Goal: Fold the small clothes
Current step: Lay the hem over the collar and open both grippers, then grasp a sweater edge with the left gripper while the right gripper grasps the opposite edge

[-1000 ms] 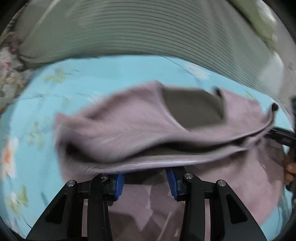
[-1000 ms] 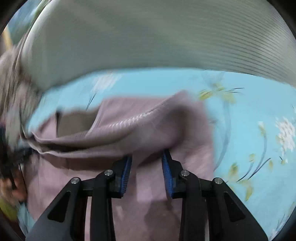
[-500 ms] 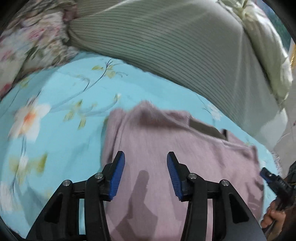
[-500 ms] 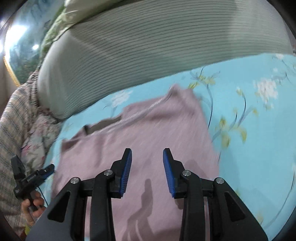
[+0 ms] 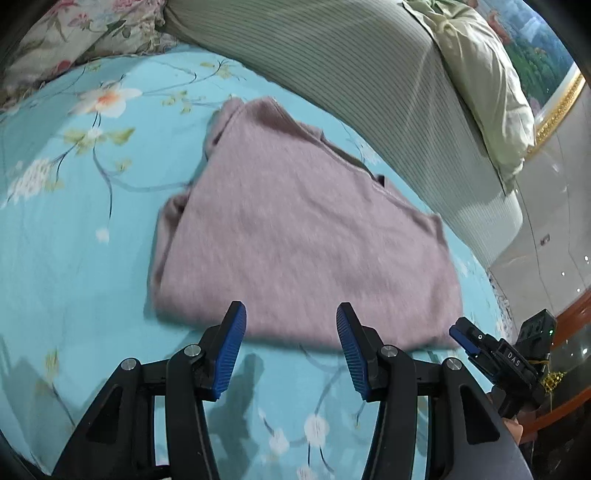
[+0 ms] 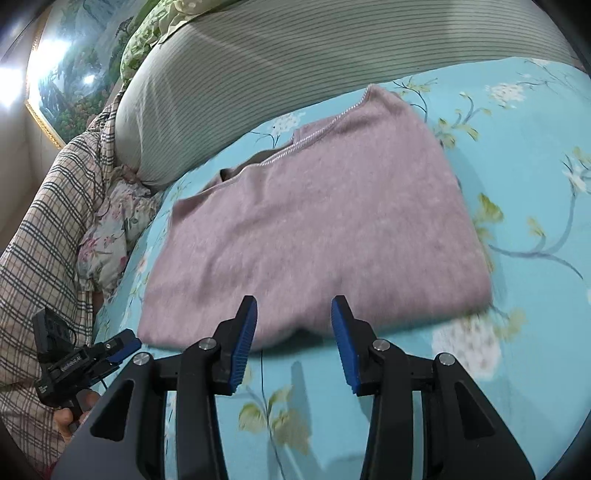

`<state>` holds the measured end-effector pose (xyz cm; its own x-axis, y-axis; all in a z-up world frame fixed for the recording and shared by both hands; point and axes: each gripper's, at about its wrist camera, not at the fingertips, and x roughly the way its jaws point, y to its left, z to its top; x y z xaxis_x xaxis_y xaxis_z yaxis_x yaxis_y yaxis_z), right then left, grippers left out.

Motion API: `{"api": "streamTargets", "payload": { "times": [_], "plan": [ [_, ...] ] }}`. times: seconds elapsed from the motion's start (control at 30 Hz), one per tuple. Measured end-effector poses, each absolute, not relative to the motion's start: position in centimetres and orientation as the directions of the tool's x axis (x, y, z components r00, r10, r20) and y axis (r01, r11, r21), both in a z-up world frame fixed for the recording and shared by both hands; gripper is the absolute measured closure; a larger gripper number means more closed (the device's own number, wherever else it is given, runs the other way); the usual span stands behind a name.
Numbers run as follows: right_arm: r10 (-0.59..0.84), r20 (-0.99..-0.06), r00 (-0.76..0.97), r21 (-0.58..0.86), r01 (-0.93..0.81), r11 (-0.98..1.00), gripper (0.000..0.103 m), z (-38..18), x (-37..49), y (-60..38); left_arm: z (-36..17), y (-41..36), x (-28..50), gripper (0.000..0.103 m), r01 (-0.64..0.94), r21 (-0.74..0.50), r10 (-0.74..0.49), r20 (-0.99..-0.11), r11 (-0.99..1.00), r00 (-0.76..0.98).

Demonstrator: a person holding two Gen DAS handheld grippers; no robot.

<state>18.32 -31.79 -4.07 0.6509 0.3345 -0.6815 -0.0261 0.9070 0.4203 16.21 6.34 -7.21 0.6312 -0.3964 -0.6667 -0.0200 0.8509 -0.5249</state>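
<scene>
On the bed's turquoise floral sheet (image 5: 74, 258) lies one mauve garment (image 5: 295, 236), folded into a rough rectangle, soft and fuzzy in texture, flat just ahead of both my tongs. My left tongs (image 5: 291, 354) are released, jaws spread and gripping nothing, held near the garment's closest edge; my right tongs (image 6: 293, 343) are likewise spread and empty at that same edge. The right view alone shows a pale stitched seam (image 6: 317, 133) along the garment's far edge and a plaid cloth (image 6: 48, 221) at the bedside. The left view alone shows a floral pillow (image 5: 85, 33) and a pale green pillow (image 5: 480, 74). One striped grey bolster (image 6: 295, 62) lies behind the garment in both views.
</scene>
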Motion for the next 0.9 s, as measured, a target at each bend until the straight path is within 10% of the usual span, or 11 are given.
{"api": "streamTargets", "payload": {
  "times": [0.73,0.9],
  "plan": [
    [0.359,-0.68,0.639,0.436,-0.04,0.899,0.057,-3.3,16.0,-31.7,-12.0,9.4,20.0,0.041,-0.235,-0.624,-0.351,-0.667,0.745,0.658],
    [0.355,-0.68,0.641,0.428,-0.046,0.903,0.057,-3.4,17.0,-31.1,-11.8,10.3,22.1,0.07,-0.258,-0.588,-0.297,-0.68,0.766,0.67]
  ]
}}
